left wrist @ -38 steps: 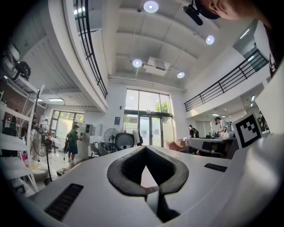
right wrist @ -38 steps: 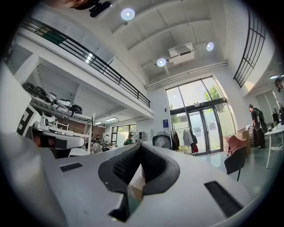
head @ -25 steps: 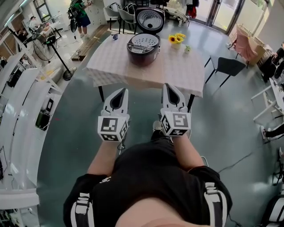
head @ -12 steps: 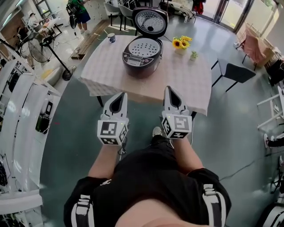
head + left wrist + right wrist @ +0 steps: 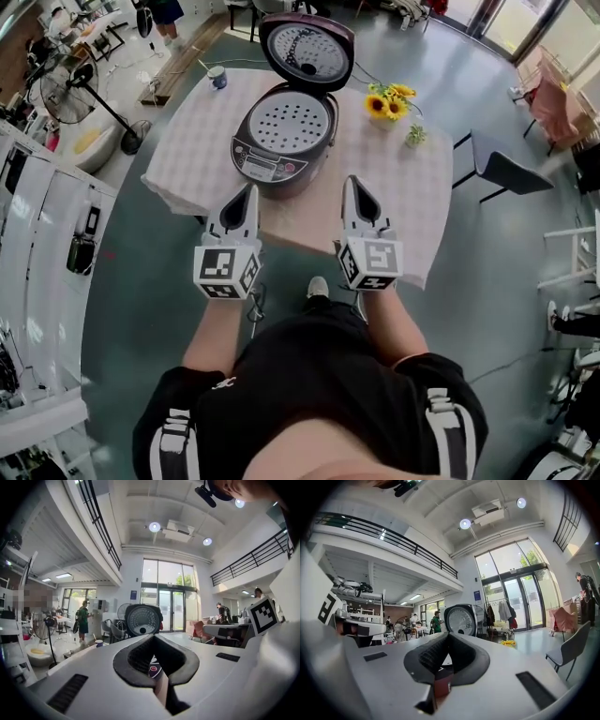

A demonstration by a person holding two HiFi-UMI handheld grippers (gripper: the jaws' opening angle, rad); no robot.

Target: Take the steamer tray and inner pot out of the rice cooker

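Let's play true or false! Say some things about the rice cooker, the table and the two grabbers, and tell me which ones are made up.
1. The rice cooker has its lid open. True.
2. The steamer tray is already out. False: the holed tray sits in the cooker.
3. The left gripper and right gripper are shut and empty. True.
4. The sunflowers lie on the floor. False: they stand on the table, right of the cooker.
5. A cup stands on the table. True.
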